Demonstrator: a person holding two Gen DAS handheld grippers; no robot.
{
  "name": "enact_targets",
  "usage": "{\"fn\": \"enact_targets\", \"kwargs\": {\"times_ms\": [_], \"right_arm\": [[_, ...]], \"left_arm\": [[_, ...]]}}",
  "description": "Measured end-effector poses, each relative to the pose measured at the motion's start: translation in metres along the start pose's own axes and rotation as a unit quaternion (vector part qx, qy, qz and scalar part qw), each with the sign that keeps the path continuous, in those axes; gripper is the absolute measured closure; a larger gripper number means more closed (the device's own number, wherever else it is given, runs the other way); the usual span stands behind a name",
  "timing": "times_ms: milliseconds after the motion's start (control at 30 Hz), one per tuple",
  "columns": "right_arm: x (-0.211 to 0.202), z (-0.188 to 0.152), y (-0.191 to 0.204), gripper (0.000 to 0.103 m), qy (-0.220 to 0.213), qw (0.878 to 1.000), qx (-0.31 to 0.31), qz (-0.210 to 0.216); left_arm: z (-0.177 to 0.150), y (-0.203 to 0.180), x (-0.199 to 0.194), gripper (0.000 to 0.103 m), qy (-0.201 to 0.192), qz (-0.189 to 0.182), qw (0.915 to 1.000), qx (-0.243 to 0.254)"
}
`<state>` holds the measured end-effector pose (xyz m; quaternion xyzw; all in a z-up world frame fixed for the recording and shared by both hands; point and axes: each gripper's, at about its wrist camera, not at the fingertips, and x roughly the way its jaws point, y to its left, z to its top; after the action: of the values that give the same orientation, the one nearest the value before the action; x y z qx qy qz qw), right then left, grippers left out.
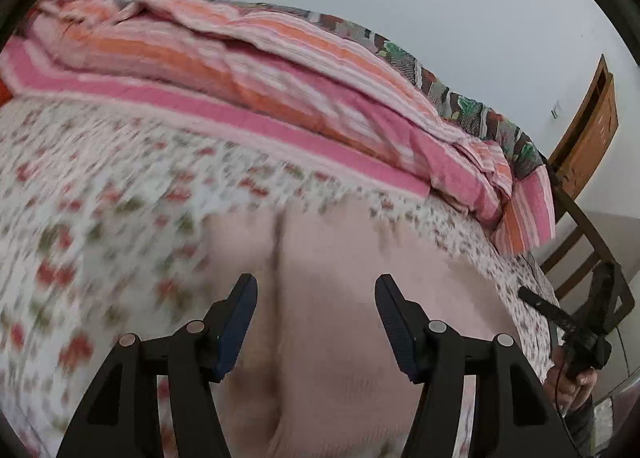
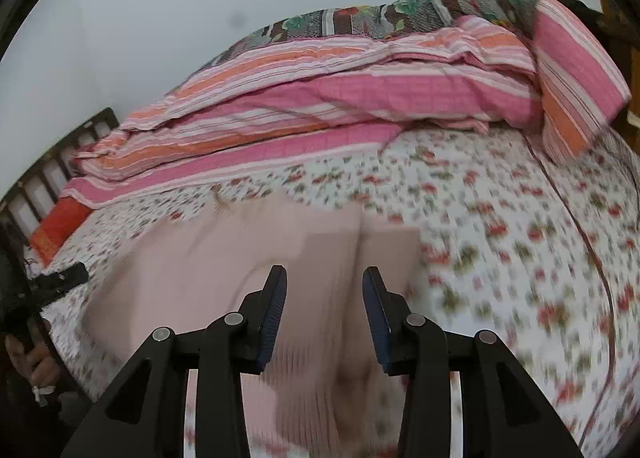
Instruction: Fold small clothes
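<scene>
A pale pink garment (image 1: 340,298) lies spread on the flowered bed sheet (image 1: 100,198); it also shows in the right wrist view (image 2: 224,258). My left gripper (image 1: 316,282) is open and empty, just above the garment's middle. My right gripper (image 2: 325,274) is open and empty above the garment's right part. The right gripper shows at the right edge of the left wrist view (image 1: 560,314), and the left gripper at the left edge of the right wrist view (image 2: 56,278). Both views are blurred by motion.
A pink and orange striped quilt (image 1: 260,70) is piled along the far side of the bed, with a dark flowered blanket (image 2: 400,14) behind it. A wooden door (image 1: 588,130) and a dark bed frame (image 2: 52,174) stand at the edges.
</scene>
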<state>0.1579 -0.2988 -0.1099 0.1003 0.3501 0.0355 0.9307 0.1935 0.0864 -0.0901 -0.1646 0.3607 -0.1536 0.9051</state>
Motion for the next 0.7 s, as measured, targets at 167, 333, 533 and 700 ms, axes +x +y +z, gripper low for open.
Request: {"fn": "enact_targets", "kwargs": {"times_ms": [167, 333, 533, 700], "right_arm": [[0.076, 0.028, -0.005, 0.064, 0.075, 0.995, 0.040, -0.053], [0.105, 0.017, -0.010, 0.084, 0.094, 0.994, 0.040, -0.046], [0.088, 0.027, -0.013, 0.097, 0.024, 0.999, 0.045, 0.012], [0.112, 0.019, -0.012, 0.096, 0.068, 0.996, 0.041, -0.033]], "left_arm": [[0.028, -0.010, 0.068, 0.050, 0.027, 0.063, 0.9973, 0.025], [0.014, 0.012, 0.105, 0.096, 0.063, 0.078, 0.9949, 0.012], [0.018, 0.033, 0.080, 0.096, 0.009, 0.059, 0.9980, -0.021], [0.013, 0.029, 0.086, 0.093, 0.024, 0.064, 0.9976, -0.011]]}}
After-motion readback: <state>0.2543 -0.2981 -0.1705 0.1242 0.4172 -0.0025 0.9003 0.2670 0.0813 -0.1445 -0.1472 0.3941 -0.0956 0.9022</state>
